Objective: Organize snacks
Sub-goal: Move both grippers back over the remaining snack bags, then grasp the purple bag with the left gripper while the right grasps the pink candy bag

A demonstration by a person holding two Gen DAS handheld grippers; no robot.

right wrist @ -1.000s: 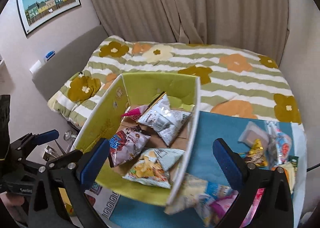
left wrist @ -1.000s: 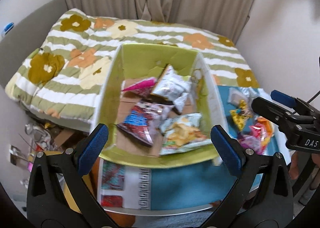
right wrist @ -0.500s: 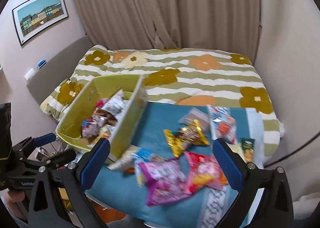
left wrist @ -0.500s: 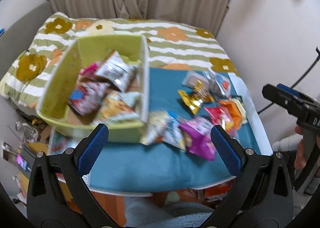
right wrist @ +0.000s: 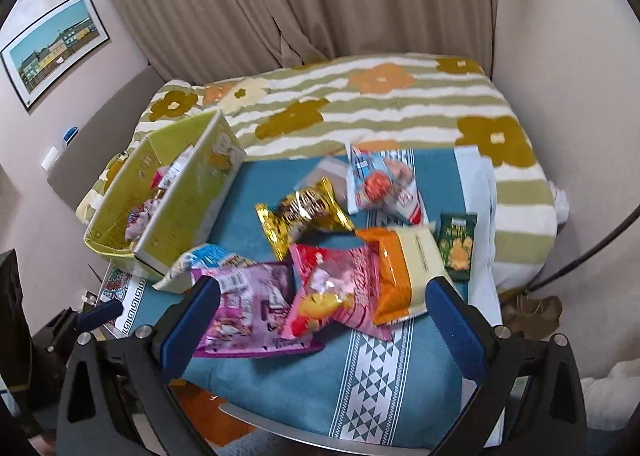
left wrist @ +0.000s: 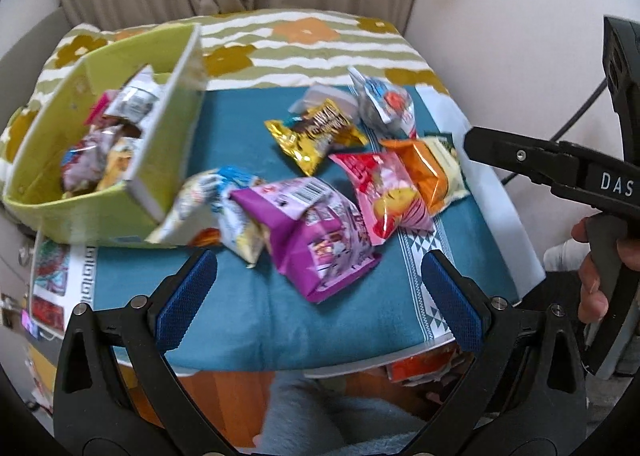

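A lime-green box (left wrist: 160, 160) (right wrist: 188, 192) with several snack packets inside stands at the left of a teal-clothed table (left wrist: 312, 324) (right wrist: 304, 376). Loose packets lie to its right: a purple bag (left wrist: 316, 240) (right wrist: 248, 308), a pink one (left wrist: 380, 192) (right wrist: 336, 292), an orange one (left wrist: 424, 172) (right wrist: 392, 276), a gold one (left wrist: 316, 132) (right wrist: 304, 212), a white-blue one (left wrist: 208, 208) and a white-red one (right wrist: 380, 184). My left gripper (left wrist: 320, 296) hangs open above the table's near edge, just before the purple bag. My right gripper (right wrist: 324, 316) is open over the purple and pink bags, holding nothing.
A small dark green packet (right wrist: 458, 248) lies at the table's right edge. Behind the table is a bed with a striped flower quilt (right wrist: 380, 104), then curtains. In the left wrist view, a hand (left wrist: 600, 280) holds the other gripper's handle at the right.
Both views have swung right, from the green box to the loose packets on the teal cloth. The packets now lie closer to both grippers. Both grippers stay open.
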